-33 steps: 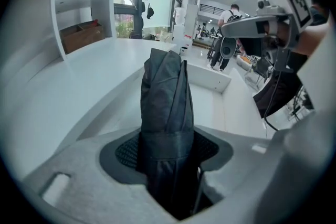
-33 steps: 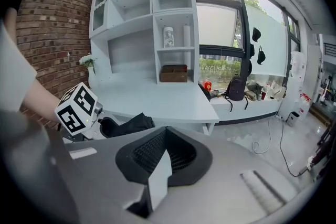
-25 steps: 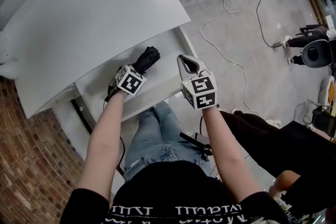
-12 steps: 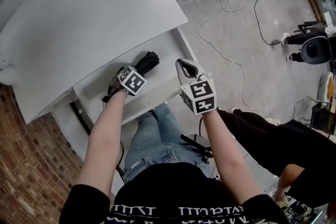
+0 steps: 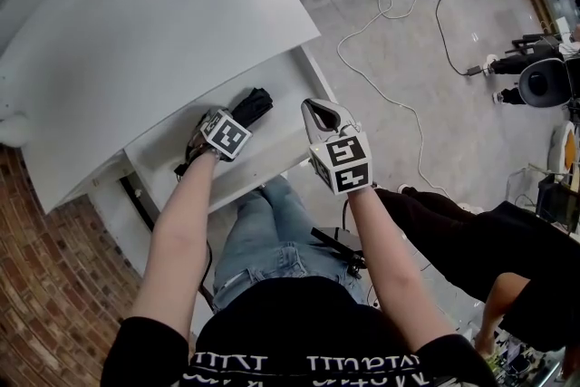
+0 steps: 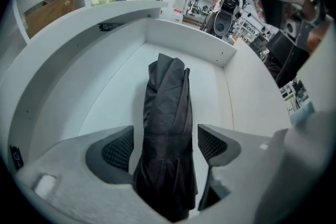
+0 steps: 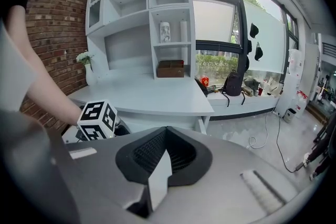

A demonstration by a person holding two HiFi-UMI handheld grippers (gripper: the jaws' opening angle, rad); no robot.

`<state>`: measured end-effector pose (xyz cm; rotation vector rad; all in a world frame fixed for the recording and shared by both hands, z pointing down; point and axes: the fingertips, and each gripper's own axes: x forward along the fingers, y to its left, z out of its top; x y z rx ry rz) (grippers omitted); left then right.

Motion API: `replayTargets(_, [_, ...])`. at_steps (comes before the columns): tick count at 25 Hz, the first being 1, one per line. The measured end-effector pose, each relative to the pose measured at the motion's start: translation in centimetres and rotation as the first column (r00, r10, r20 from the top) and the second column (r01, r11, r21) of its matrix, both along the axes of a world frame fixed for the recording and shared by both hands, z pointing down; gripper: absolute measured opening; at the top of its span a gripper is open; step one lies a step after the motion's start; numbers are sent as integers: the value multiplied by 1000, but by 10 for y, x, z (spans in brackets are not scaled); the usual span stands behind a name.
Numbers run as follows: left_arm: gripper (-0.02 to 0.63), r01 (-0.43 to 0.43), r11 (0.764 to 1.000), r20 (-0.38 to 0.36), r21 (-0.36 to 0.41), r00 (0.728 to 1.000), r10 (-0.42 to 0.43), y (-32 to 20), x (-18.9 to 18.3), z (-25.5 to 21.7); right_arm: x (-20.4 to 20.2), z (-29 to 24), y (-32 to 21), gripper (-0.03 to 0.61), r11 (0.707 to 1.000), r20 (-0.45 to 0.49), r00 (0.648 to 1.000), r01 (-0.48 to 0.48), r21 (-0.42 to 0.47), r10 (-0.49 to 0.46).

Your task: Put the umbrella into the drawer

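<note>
Folded black umbrella (image 6: 167, 123) lies flat on floor of open drawer (image 6: 100, 92), far end pointing at back wall. Placing looks done.

Left to do, my guess: lift my left gripper (image 6: 165, 147) clear, then maybe push drawer in, as it stands pulled out.

My left jaws have just been opening. Now spread wide, pads either side of umbrella's near end, gap showing, no squeeze: released.

My right gripper (image 7: 160, 157): jaws pressed together, nothing between, hovering above drawer's front corner.
</note>
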<state>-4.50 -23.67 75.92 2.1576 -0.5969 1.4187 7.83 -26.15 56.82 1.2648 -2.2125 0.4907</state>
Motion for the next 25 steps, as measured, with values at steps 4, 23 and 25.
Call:
replayTargets(4, [422,13,1000,3,24,1000,-13,1,-4,-12,-5,-6,1,5,1000,6,1000,14,13,-14])
replayTargets(23, [476,93,970,-50,224,995,-83,-9,-20,-112,-11,-82,-4,5,988,31,997,63,139,-68])
replayTargets(25, [476,104,963,-63,248,994,-91,-10,-23,-125,-10,-90,-4,5,986,37,997,57,154,-64])
